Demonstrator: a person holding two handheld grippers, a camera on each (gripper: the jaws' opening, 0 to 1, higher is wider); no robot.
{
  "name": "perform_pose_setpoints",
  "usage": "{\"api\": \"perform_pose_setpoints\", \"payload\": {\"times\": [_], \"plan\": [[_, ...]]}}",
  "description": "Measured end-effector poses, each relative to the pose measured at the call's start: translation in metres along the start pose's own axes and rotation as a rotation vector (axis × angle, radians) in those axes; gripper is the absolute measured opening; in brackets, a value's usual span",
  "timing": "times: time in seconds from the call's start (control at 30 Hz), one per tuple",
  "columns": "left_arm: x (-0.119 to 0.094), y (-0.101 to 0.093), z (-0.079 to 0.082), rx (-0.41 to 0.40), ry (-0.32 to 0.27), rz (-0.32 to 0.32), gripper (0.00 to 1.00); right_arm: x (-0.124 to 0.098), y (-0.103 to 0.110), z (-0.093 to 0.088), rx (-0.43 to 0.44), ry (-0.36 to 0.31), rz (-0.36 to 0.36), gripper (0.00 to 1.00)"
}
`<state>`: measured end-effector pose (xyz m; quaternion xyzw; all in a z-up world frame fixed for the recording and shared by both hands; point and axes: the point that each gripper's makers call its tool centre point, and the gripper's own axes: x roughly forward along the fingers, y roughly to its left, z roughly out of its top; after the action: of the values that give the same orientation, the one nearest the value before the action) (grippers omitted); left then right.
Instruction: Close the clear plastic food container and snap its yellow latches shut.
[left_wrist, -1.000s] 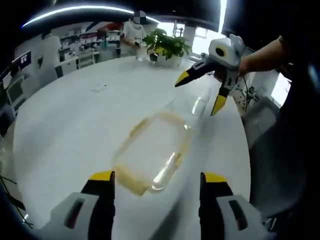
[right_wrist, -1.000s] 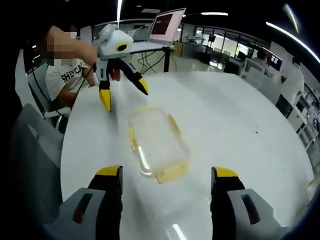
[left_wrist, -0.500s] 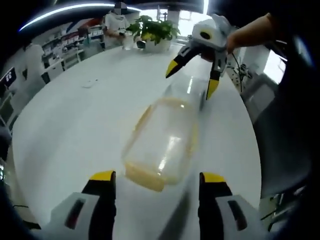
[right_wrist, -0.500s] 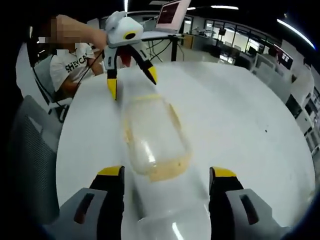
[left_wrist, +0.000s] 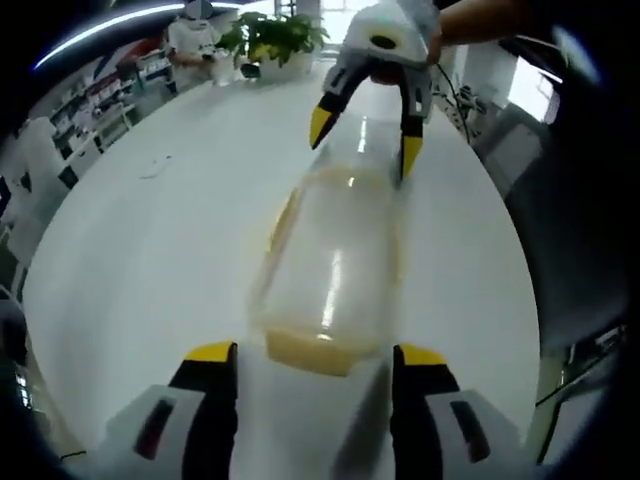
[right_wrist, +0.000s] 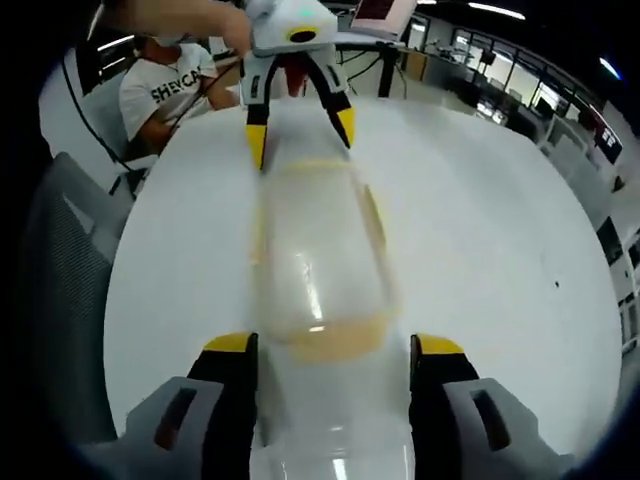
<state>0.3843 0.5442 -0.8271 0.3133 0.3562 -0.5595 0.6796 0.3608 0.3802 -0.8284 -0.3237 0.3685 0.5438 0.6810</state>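
A clear plastic food container (left_wrist: 330, 270) with yellow latches lies lengthwise on the white round table (left_wrist: 150, 250). My left gripper (left_wrist: 315, 356) is open, its yellow-tipped jaws on either side of the container's near end, where a yellow latch (left_wrist: 305, 352) shows. At the far end, the right gripper (left_wrist: 365, 140) straddles the container with its jaws spread. In the right gripper view the same container (right_wrist: 320, 250) runs away from my open right gripper (right_wrist: 335, 345) toward the left gripper (right_wrist: 300, 138). Motion blur hides whether any jaw touches it.
A potted plant (left_wrist: 270, 35) and a standing person (left_wrist: 195, 30) are at the table's far side. A seated person in a white T-shirt (right_wrist: 170, 85), a grey chair (right_wrist: 65, 250) and a laptop on a stand (right_wrist: 385, 12) are near the table edge.
Both grippers have moved in toward the container's two ends. The container now lines up straight between them and looks larger in both views. Both stay open.
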Motion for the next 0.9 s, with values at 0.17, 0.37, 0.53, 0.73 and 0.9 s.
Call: {"api": "perform_pose_setpoints", "payload": {"times": [0.17, 0.37, 0.53, 0.73, 0.9], "plan": [[0.004, 0.000, -0.006, 0.078, 0.056, -0.027, 0.53, 0.007, 0.001, -0.007, -0.056, 0.051, 0.009, 0.55], [0.006, 0.001, -0.005, 0.100, 0.070, -0.043, 0.48, 0.011, 0.004, -0.008, -0.092, 0.075, 0.029, 0.45], [0.012, 0.001, -0.009, 0.124, 0.092, -0.060, 0.48, 0.014, 0.006, -0.009, -0.091, 0.100, 0.065, 0.38], [0.015, -0.004, -0.007, 0.221, 0.091, -0.102, 0.34, 0.016, 0.009, -0.011, -0.108, 0.145, 0.066, 0.38], [0.016, -0.007, -0.008, 0.211, 0.096, -0.108, 0.33, 0.017, 0.007, -0.011, -0.095, 0.163, 0.067, 0.38]]}}
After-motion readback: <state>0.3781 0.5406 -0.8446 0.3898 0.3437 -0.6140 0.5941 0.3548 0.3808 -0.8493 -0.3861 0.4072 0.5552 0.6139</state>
